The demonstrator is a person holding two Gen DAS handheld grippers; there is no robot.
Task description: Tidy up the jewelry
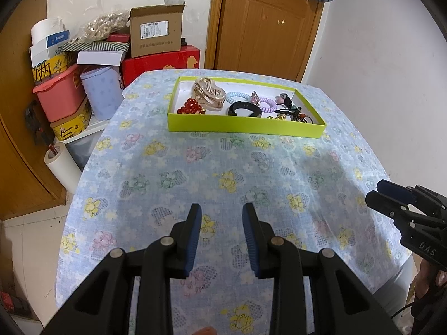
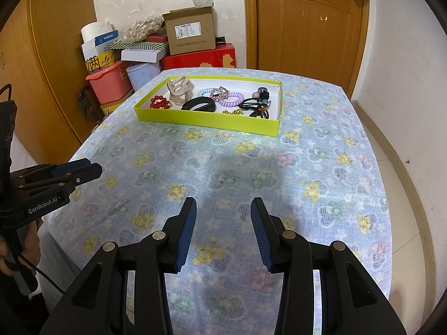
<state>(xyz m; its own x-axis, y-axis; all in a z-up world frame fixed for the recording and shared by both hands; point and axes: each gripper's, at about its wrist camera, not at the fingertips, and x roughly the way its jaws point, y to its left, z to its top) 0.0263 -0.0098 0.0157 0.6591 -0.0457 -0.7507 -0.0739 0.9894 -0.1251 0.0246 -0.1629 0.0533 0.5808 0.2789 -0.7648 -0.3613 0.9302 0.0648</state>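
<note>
A lime-green shallow box (image 1: 245,129) (image 2: 206,121) stands at the far side of the table. In it lie a rose-gold hair claw (image 1: 209,93) (image 2: 180,89), a red bead bracelet (image 1: 191,107) (image 2: 159,102), a black band (image 1: 245,109) (image 2: 199,104), blue and purple coil hair ties (image 1: 265,103) (image 2: 230,99) and dark hair ties with beads (image 2: 258,106). My left gripper (image 1: 222,209) is open and empty above the near cloth. My right gripper (image 2: 223,202) is open and empty; it also shows in the left wrist view (image 1: 375,191).
The table wears a blue floral cloth (image 1: 223,167) (image 2: 279,167). Stacked boxes, a pink tub (image 1: 61,95) and a paper roll (image 1: 60,164) crowd the floor beyond the left edge. A wooden door (image 1: 268,22) stands behind the table.
</note>
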